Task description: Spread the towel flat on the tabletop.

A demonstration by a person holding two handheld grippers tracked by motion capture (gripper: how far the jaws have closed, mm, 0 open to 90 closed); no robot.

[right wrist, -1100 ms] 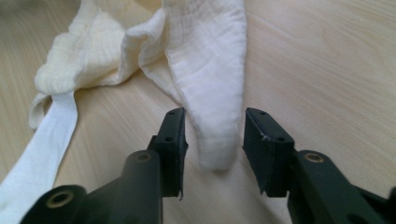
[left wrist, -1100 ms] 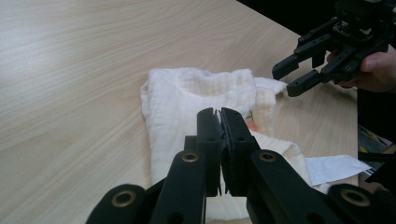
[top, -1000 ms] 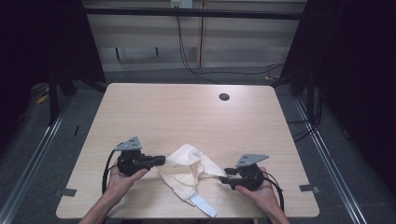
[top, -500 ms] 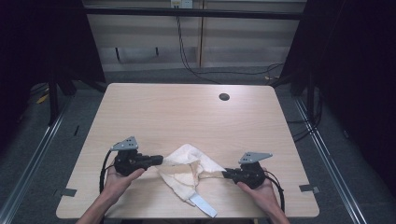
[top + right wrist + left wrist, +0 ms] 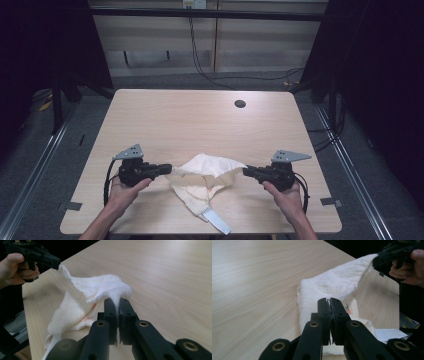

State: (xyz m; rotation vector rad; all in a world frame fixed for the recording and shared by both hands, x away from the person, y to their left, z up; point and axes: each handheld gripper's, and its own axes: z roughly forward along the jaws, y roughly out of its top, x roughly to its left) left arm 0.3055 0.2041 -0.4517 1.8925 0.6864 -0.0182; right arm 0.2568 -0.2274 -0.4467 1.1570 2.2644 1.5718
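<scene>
Spanning the gap between both tools, a white cloth (image 5: 205, 177) hangs over the near half of the wooden surface (image 5: 200, 120). Left hand-held gripper (image 5: 167, 169): jaws clenched on the cloth's left edge, the fabric pinched thin between the two black pads, as its own view confirms (image 5: 330, 302). Right hand-held gripper (image 5: 246, 171): jaws have just been closing and now grasp the cloth's right edge, a fold of fabric caught between the pads (image 5: 117, 302). The upper hem of the cloth is lifted off the surface and runs in a shallow arch from one gripper to the other; the middle rises slightly, while the lower part sags and rests crumpled on the surface between the person's left hand (image 5: 125, 187) and right hand (image 5: 282, 192). A flat white tab (image 5: 217, 222) of the cloth trails toward the near edge of the surface. A faint reddish mark shows on the crumpled part. Farther off, a small dark round hole (image 5: 240, 104) sits near the far edge, well apart from the cloth.
</scene>
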